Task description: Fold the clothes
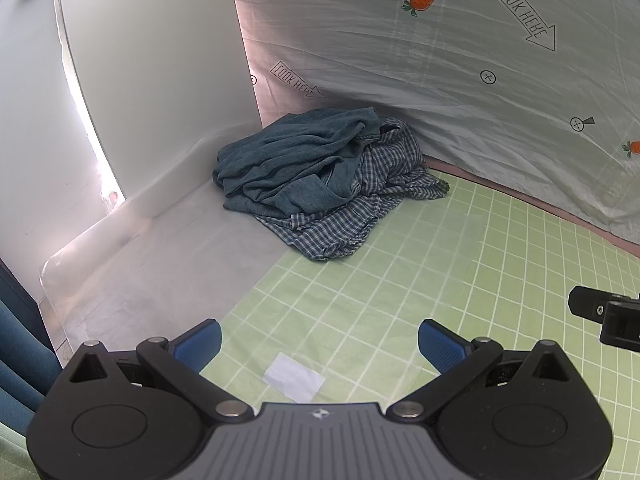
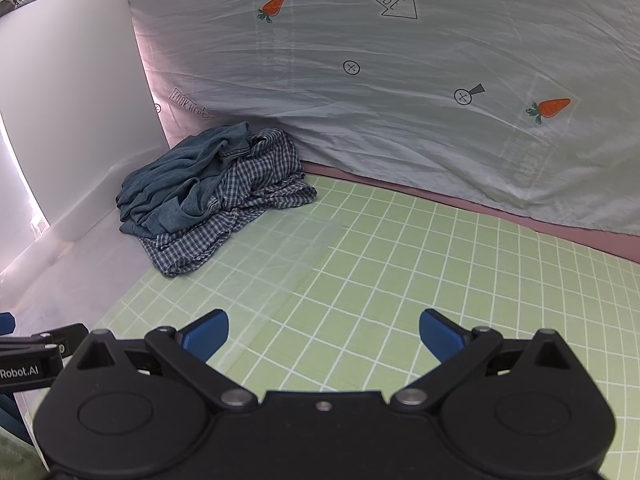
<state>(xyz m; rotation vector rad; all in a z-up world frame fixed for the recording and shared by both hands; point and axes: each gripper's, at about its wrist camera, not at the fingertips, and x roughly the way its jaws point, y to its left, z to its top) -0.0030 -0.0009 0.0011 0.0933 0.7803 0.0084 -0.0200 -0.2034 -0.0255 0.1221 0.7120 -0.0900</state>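
A crumpled teal knit garment [image 1: 288, 160] lies on top of a crumpled blue-and-white checked shirt [image 1: 360, 208] in the far left corner of the green grid mat [image 1: 440, 280]. The pile also shows in the right wrist view: teal garment [image 2: 172, 184], checked shirt [image 2: 256, 184]. My left gripper [image 1: 320, 346] is open and empty, low over the mat, well short of the pile. My right gripper [image 2: 324, 336] is open and empty, to the right of the left one. Part of the right gripper shows at the left view's right edge [image 1: 608, 312].
A white sheet printed with carrots and arrows [image 1: 460, 60] hangs behind the mat. A white panel [image 1: 152, 80] stands at the left, with white cloth [image 1: 168, 260] on the surface below it. A small white label [image 1: 294, 376] lies on the mat.
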